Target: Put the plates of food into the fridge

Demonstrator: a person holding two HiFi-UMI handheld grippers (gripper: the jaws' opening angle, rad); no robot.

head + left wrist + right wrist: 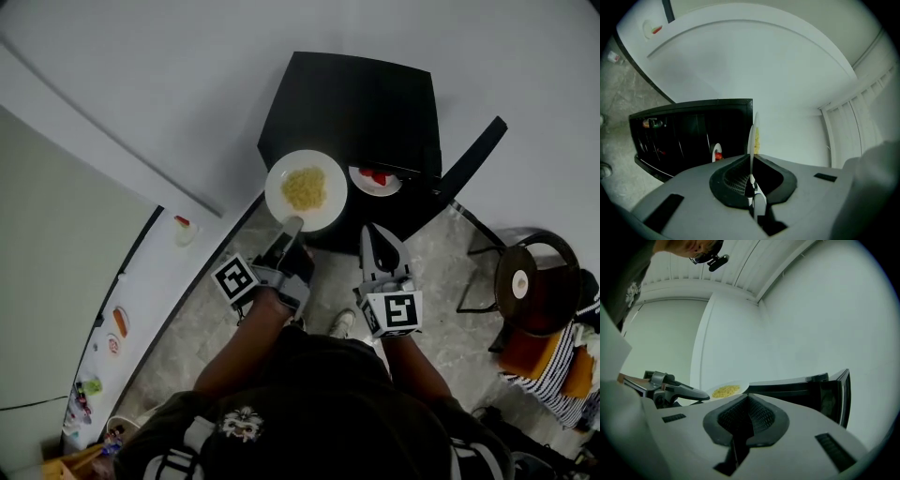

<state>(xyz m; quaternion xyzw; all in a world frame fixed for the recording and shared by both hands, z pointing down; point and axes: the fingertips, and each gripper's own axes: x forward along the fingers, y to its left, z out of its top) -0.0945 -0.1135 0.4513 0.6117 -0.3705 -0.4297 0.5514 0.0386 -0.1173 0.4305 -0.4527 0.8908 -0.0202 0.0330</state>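
Note:
My left gripper (292, 226) is shut on the near rim of a white plate (306, 190) heaped with yellow food. It holds the plate in the air just in front of the black fridge (356, 94), whose door (473, 155) stands open to the right. In the left gripper view the plate (752, 136) shows edge-on between the jaws (751, 187). A smaller plate of red food (375, 178) sits inside the fridge. My right gripper (377, 236) is shut and empty, low in front of the fridge, to the right of the held plate (725, 391).
A white counter (141, 281) runs along the left, with a small dish of red food (183, 230) and other small items on it. A round dark stool (530, 281) and striped cloth (553, 375) stand at the right. The floor is grey stone.

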